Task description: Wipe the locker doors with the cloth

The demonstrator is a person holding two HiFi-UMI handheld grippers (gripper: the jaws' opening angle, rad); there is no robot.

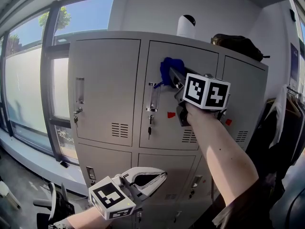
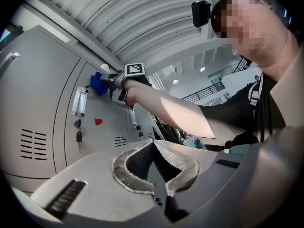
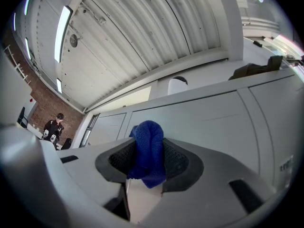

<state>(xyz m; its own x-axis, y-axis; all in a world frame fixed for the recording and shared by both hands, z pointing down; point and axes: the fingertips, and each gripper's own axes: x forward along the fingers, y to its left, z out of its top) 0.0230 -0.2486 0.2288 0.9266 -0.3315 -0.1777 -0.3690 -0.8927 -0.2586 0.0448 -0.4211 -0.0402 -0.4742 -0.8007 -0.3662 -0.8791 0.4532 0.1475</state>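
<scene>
Noted right gripper (image 1: 175,78) clamped on bunched blue cloth (image 3: 148,148), held against upper middle locker door (image 1: 190,123) just above and right of its handle (image 1: 153,97). Found left gripper (image 2: 153,144) low by lower lockers (image 1: 181,168), jaws shut tip to tip on nothing. Saw visible doors closed, contents hidden, key (image 1: 149,131) hanging in lock. Read no lettering; spotted only a red sticker (image 1: 171,114).
</scene>
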